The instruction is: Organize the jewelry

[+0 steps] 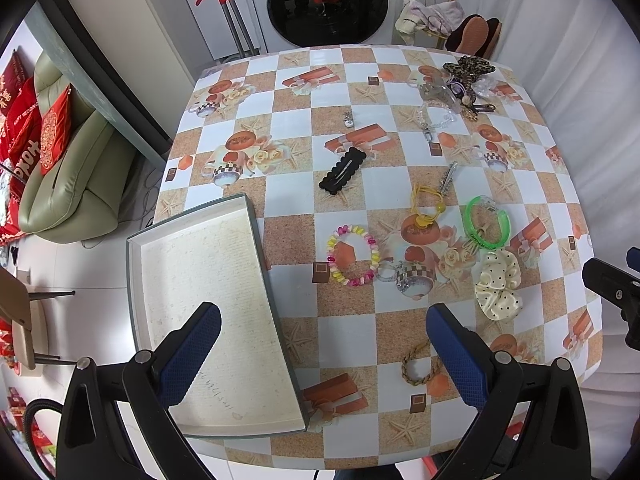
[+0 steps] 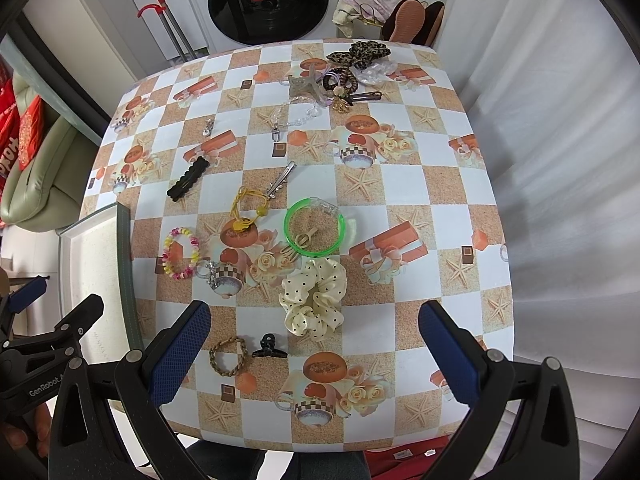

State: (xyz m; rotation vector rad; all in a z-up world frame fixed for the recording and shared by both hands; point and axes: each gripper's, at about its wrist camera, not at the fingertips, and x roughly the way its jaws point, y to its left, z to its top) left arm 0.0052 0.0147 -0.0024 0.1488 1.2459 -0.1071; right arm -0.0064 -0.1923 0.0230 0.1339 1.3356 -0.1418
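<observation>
Jewelry and hair pieces lie scattered on the checkered table. An empty shallow white box (image 1: 208,304) sits at the table's left front, also in the right wrist view (image 2: 92,276). Near it lie a colourful bead bracelet (image 1: 352,255) (image 2: 181,254), a green bangle (image 1: 486,222) (image 2: 314,227), a cream dotted scrunchie (image 1: 499,284) (image 2: 314,297), a braided brown band (image 1: 420,364) (image 2: 228,356), a small black claw clip (image 2: 269,347), a yellow hair tie (image 2: 246,210) and a black snap clip (image 1: 343,168) (image 2: 188,179). My left gripper (image 1: 324,354) hangs open above the box's right edge. My right gripper (image 2: 314,356) hangs open above the scrunchie.
A pile of more pieces with a leopard bow (image 2: 358,52) lies at the far right corner. A clear chain (image 2: 296,118) and a silver clip (image 2: 282,180) lie mid-table. A washing machine door (image 1: 326,2) stands behind, a sofa (image 1: 68,176) to the left.
</observation>
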